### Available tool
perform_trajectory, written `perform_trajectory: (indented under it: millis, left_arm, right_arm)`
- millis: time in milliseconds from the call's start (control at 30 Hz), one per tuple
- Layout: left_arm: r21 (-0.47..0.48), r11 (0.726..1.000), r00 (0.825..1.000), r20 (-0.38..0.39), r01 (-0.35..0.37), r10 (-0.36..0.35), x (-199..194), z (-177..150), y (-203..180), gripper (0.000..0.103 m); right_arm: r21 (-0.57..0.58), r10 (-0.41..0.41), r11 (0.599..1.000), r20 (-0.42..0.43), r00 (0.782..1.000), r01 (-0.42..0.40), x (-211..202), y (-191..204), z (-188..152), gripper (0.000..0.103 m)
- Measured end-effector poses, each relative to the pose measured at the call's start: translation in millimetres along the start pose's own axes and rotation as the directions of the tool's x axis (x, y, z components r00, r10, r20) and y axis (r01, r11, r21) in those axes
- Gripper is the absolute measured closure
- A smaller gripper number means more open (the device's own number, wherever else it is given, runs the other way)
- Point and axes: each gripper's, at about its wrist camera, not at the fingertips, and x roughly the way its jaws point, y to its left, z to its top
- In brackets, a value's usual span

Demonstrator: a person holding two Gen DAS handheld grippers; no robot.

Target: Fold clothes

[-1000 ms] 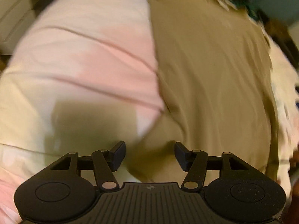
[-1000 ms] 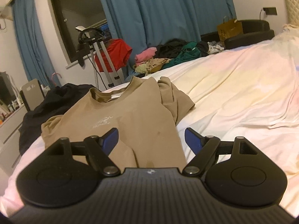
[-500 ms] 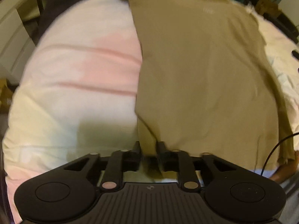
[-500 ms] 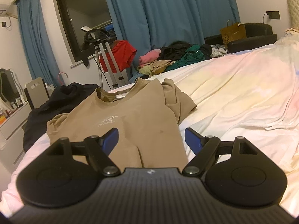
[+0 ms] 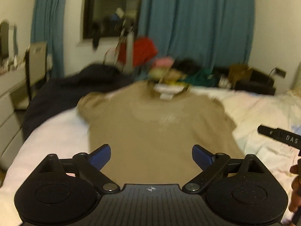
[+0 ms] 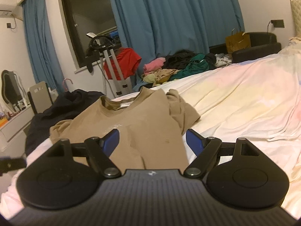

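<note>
Reads "DAS" in white on a black bar [image 5: 280, 138] at the right edge of the left wrist view, cut off by the frame. Shows a pale chest print on the tan shirt [image 6: 143, 130], too faint to read in either view; likewise the white neck label [image 6: 128, 104], lettering too small to make out. Heavily blurred in the left wrist view, so room detail there stays vague.

Left gripper [image 5: 151, 155] spread wide, blue pads apart, holding nothing, with the shirt [image 5: 161, 131] lying flat on the bed [image 5: 56, 137] straight ahead between and beyond the fingers. Right gripper [image 6: 152, 141] also spread wide and empty, the shirt ahead between its fingers, collar at the far end, one sleeve bunched beyond the right finger.

Hides the shirt's near hem behind each gripper body. Beyond the collar, a clothes pile [image 6: 180, 66] and blue curtains [image 6: 169, 15]; left of the fingers, dark fabric [image 6: 62, 105] at the bed's edge.
</note>
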Motion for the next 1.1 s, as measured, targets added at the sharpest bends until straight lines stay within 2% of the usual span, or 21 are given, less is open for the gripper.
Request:
perform_trajectory:
  millis: [100,167,200,367,500,600,633,667,700,833,933,1000,1067,1100]
  left_arm:
    - [-0.014,1.0,1.0,0.0,0.002,-0.002,8,-12,3,0.004]
    - [-0.023,1.0,1.0,0.0,0.004,-0.004,14,-19,4,0.003]
    - [-0.027,1.0,1.0,0.0,0.005,-0.005,17,-23,5,0.003]
    - [-0.05,0.999,1.0,0.001,0.008,-0.008,31,-42,9,0.002]
    - [-0.074,0.997,1.0,-0.001,0.012,-0.012,41,-56,14,0.002]
    - [-0.132,0.991,1.0,-0.016,0.014,-0.016,36,-60,33,0.002]
    - [-0.143,0.99,1.0,-0.018,0.01,-0.013,35,-61,36,0.002]
    - [-0.152,0.988,1.0,-0.022,0.004,-0.007,36,-62,37,0.002]
    - [-0.158,0.987,1.0,-0.027,-0.006,0.002,37,-63,38,0.002]
    - [-0.178,0.984,0.998,-0.054,-0.029,0.02,48,-68,39,0.002]
    - [-0.145,0.988,0.998,-0.056,-0.05,0.042,59,-69,31,0.002]
    - [-0.117,0.991,0.997,-0.049,-0.066,0.061,67,-69,25,0.002]
    - [-0.087,0.993,0.997,-0.04,-0.076,0.073,74,-69,19,0.002]
    - [-0.072,0.994,0.996,-0.036,-0.079,0.077,76,-69,16,0.002]
  right_arm:
    - [-0.035,-0.047,0.998,0.012,0.999,0.048,6,0,-1,0.022]
    - [-0.005,-0.053,0.999,0.009,0.999,0.053,15,-6,-1,0.007]
    - [0.016,-0.054,0.998,0.007,0.999,0.053,19,-9,-2,0.002]
    - [0.227,0.019,0.974,0.018,1.0,-0.023,54,-33,7,0.0]
    - [0.404,0.074,0.91,0.051,0.996,-0.088,91,-66,15,0.0]
    - [0.526,0.097,0.843,0.056,0.994,-0.112,125,-97,17,0.011]
    - [0.551,0.097,0.827,0.051,0.994,-0.109,136,-105,16,0.026]
    - [0.567,0.096,0.817,0.041,0.995,-0.102,147,-112,15,0.03]
    - [0.583,0.094,0.807,0.031,0.995,-0.094,157,-118,14,0.03]
    - [0.579,0.078,0.814,-0.009,0.997,-0.058,199,-133,8,0.03]
    - [0.58,0.136,0.811,-0.064,0.989,-0.074,232,-135,-2,0.032]
    - [0.531,0.14,0.845,-0.105,0.985,-0.063,247,-129,-5,0.037]
    - [0.484,0.119,0.874,-0.119,0.986,-0.047,255,-124,-6,0.055]
    - [0.486,0.116,0.873,-0.119,0.986,-0.044,257,-125,-6,0.061]
